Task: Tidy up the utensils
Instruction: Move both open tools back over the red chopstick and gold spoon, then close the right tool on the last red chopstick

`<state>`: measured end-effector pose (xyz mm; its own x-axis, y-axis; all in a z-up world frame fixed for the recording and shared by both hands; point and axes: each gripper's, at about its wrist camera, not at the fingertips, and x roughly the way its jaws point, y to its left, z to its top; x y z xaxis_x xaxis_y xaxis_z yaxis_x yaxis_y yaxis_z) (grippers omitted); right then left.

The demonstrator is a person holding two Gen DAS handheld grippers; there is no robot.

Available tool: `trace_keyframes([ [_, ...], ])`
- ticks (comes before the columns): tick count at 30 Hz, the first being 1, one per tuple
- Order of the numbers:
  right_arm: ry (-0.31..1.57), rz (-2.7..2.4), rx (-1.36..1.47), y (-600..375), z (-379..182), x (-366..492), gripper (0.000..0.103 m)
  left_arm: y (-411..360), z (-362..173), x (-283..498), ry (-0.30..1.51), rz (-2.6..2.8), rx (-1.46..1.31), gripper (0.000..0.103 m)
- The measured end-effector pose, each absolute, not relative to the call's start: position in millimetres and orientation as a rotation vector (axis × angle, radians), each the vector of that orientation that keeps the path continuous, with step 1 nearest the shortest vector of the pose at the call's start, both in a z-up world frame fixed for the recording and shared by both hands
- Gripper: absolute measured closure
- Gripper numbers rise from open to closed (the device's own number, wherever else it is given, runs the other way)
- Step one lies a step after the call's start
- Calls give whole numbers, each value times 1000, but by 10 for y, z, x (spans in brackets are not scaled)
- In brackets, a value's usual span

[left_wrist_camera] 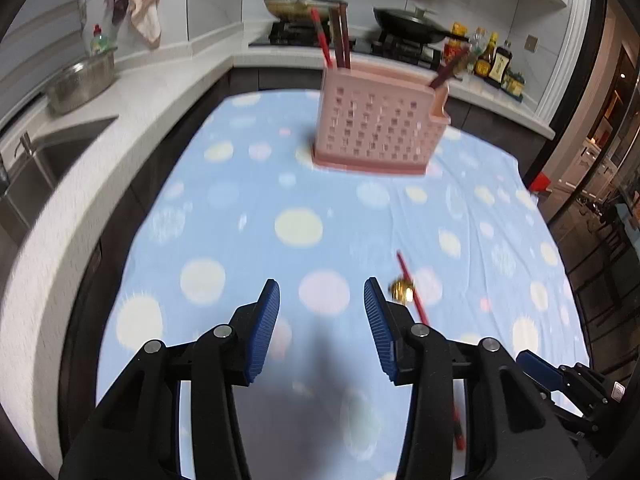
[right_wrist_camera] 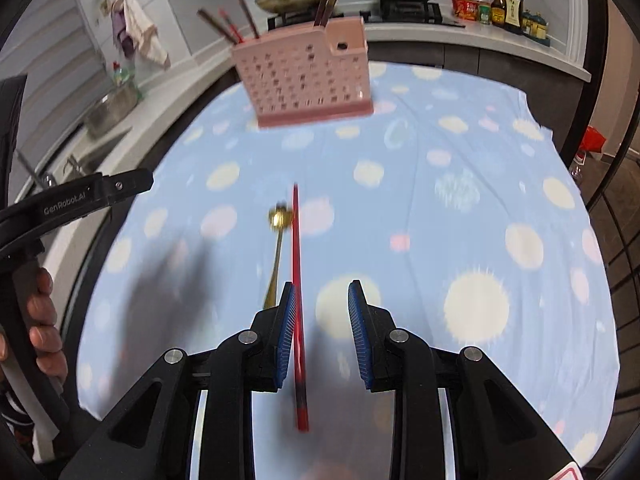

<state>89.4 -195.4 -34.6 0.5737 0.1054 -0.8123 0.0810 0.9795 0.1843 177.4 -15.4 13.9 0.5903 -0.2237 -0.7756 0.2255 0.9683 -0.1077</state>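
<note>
A pink perforated utensil holder (left_wrist_camera: pixel 376 128) stands on the blue spotted tablecloth (left_wrist_camera: pixel 240 208) at the far middle, with red and dark chopsticks (left_wrist_camera: pixel 334 40) upright in it; it also shows in the right wrist view (right_wrist_camera: pixel 304 80). A red chopstick (right_wrist_camera: pixel 297 280) and a gold spoon (right_wrist_camera: pixel 278 240) lie side by side on the cloth. My right gripper (right_wrist_camera: pixel 322 308) is open, its left pad (right_wrist_camera: pixel 289 320) next to the chopstick, which runs between the jaws. My left gripper (left_wrist_camera: pixel 322 308) is open and empty, with the spoon (left_wrist_camera: pixel 402 291) and chopstick (left_wrist_camera: pixel 412 288) just to its right.
A white counter with a sink (left_wrist_camera: pixel 36 168) and a steel pot (left_wrist_camera: pixel 80 80) runs along the left. A stove with a lidded pan (left_wrist_camera: pixel 304 2) and a wok (left_wrist_camera: pixel 416 22) is behind the table. Sauce bottles (left_wrist_camera: pixel 492 60) stand at the back right. The cloth's right edge (left_wrist_camera: pixel 560 248) drops off.
</note>
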Motion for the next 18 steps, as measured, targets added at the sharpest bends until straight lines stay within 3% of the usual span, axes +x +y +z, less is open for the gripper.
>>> trace_keyframes([
  [8,1026,52,177,-1727,-676,633,76,-140,-257,1342,991,-264,19,61],
  [18,1055,45,189,-1745,-807,626,77,-135,-378,1191,1015,-254,36,61],
])
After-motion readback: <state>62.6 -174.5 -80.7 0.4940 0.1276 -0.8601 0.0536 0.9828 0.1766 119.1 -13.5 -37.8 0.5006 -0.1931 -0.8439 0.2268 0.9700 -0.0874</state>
